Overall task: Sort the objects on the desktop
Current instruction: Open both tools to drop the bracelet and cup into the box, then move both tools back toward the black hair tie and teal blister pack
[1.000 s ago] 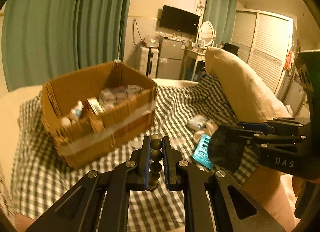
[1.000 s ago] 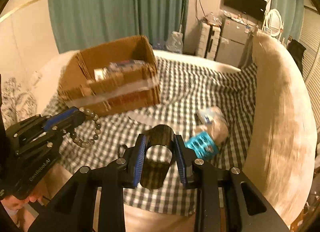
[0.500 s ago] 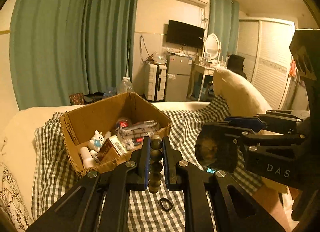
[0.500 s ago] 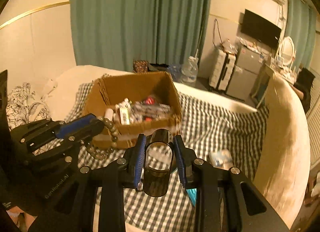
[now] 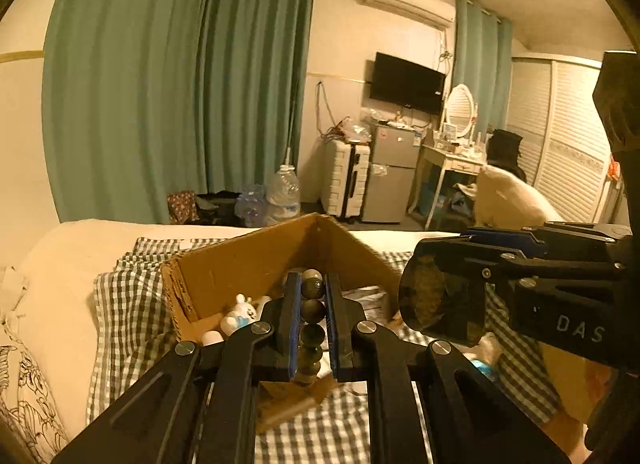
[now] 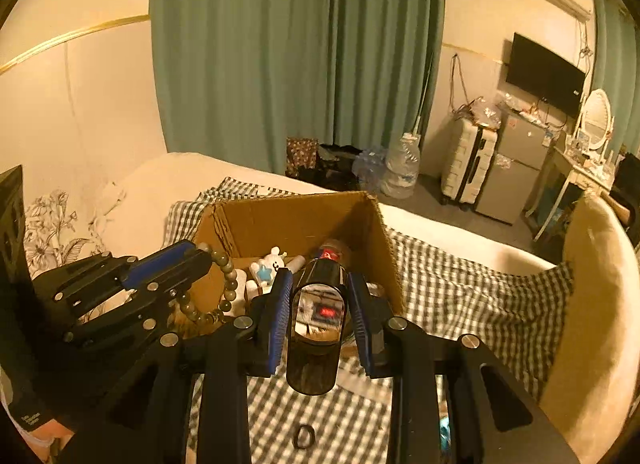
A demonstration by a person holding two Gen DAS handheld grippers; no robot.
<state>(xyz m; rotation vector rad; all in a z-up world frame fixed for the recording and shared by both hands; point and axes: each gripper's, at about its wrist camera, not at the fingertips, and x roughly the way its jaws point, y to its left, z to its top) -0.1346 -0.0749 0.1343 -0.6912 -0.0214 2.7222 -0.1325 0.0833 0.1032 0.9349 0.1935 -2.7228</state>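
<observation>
My left gripper point(image 5: 311, 296) is shut on a bracelet of dark round beads point(image 5: 312, 310), which hangs as a loop in the right wrist view point(image 6: 222, 296). My right gripper point(image 6: 320, 288) is shut on a dark see-through cylinder cup point(image 6: 316, 324), held on its side; it also shows in the left wrist view point(image 5: 440, 300). Both are held over the near edge of an open cardboard box point(image 6: 296, 219) on the checked cloth point(image 6: 460, 288). The box holds a white bunny figure point(image 6: 268, 266), small bottles and packets.
A small black ring point(image 6: 303, 436) lies on the cloth below my right gripper. A beige cushion point(image 6: 596, 304) stands at the right. White bedding with a leaf print point(image 6: 52, 232) lies to the left. Curtains, a suitcase and a fridge stand far behind.
Both grippers rose and moved toward the box, which now sits right under the fingertips. The items on the cloth at the right dropped out of view. Both grips are unchanged.
</observation>
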